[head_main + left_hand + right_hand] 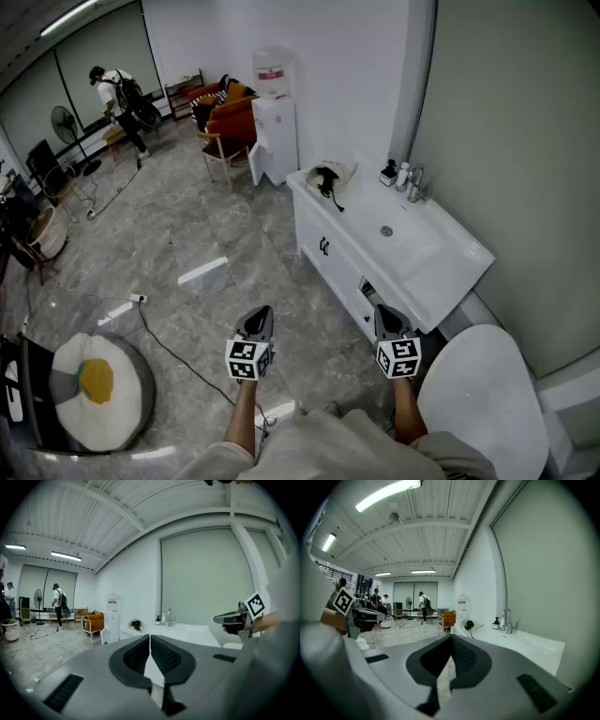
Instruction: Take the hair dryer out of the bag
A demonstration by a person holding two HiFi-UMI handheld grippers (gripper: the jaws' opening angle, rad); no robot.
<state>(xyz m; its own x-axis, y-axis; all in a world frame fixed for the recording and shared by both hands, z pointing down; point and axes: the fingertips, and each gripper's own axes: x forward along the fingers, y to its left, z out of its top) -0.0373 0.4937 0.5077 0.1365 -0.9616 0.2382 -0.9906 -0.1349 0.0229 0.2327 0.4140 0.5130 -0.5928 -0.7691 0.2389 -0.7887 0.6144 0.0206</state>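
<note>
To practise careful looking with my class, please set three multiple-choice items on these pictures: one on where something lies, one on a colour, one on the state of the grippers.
1. Where does the bag lie?
A. On the floor
B. On the far end of the white counter
C. Hung on the wall

2. What colour are the chairs beside the water dispenser?
A. Blue
B. Green
C. Orange

3. How do the left gripper and the right gripper stand?
A. Both shut, nothing between the jaws
B. Both wide open
C. Left shut on the bag

Answers:
1 B: the head view shows it on the counter's far end.
2 C: their seats and backs are orange.
3 A: each gripper view shows its jaws together and empty.
</note>
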